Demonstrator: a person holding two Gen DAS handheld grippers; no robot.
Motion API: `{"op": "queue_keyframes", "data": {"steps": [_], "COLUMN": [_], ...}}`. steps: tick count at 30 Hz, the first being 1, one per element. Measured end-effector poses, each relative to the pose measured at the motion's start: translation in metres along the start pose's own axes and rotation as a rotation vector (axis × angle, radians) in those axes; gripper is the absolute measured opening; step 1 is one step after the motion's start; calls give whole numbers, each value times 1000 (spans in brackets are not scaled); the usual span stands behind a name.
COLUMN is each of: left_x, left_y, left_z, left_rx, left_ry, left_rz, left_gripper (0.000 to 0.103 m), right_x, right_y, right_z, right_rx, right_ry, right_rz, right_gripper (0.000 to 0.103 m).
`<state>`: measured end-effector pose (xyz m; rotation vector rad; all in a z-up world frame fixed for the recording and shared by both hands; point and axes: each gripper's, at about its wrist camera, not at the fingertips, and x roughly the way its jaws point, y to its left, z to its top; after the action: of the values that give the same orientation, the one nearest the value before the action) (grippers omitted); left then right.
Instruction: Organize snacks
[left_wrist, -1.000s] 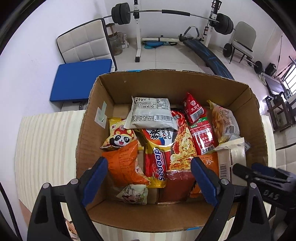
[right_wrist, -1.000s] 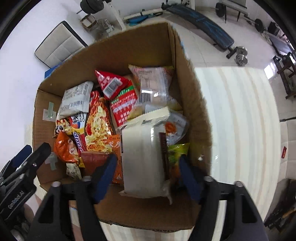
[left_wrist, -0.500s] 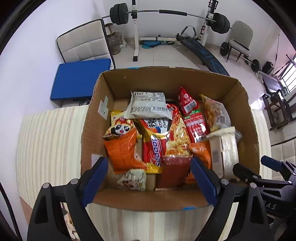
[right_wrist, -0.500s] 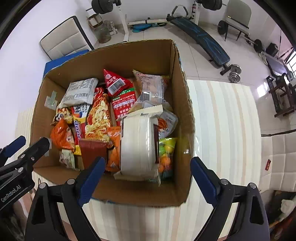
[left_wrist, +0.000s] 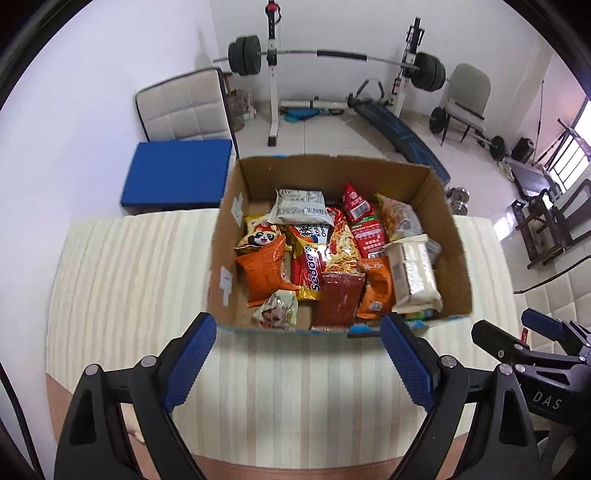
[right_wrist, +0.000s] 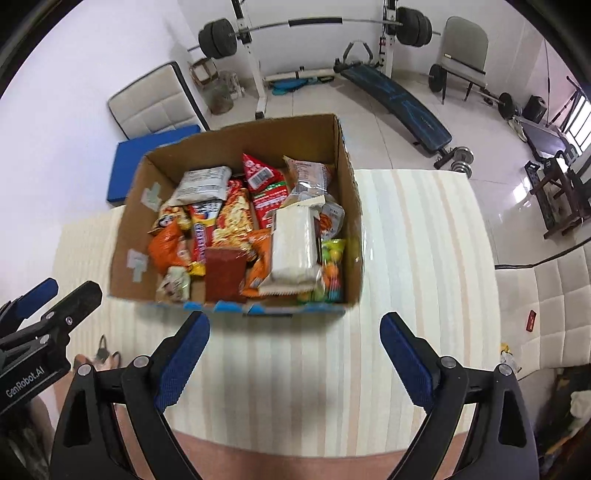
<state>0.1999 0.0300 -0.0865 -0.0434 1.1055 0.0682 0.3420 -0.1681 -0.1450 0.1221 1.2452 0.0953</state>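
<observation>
a brown cardboard box (left_wrist: 456, 258) is sitting open on the striped cream worktop (left_wrist: 129, 280), packed with snack packets lying mostly on their backs. a grey-white packet (left_wrist: 301, 206) is resting at the far end, a yellow panda packet (left_wrist: 260, 238) and an orange packet (left_wrist: 264, 273) are lying along the left side, a dark red packet (left_wrist: 340, 297) is sitting near the front, and a long white wrapped pack (left_wrist: 413, 275) is lying along the right side. in the right wrist view a bag of colourful candies (right_wrist: 330, 271) is showing beside the white pack against the right wall.

the packets are overlapping, so the lower layers are staying hidden, and the small print is too fine to read. the right wrist view is slightly blurred. the near wall of the box is covering the bottoms of the front packets.

the left gripper (left_wrist: 299, 360) is hovering over the worktop just in front of the box, its jaws spread wide and holding nothing. the right gripper (right_wrist: 295, 352) is hovering likewise before the box's near wall, jaws wide and empty. neither is touching the box.
</observation>
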Motion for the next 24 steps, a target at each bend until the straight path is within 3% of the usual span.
{"op": "queue_keyframes", "data": {"steps": [12,24], "left_x": [-112,-183], "left_y": [2,-1], "left_z": [-55,-89], "left_rx": [5,10], "left_ry": [-92,-159], "left_rz": [-32,-47], "left_gripper": [91,91], "right_x": [-123,-221], "right_y": [15,17], "right_z": [-76,-133], "right_rx": [-25,-37], "right_ry": [-139,-258], "right_rz": [40,40], "right_gripper": [96,96]}}
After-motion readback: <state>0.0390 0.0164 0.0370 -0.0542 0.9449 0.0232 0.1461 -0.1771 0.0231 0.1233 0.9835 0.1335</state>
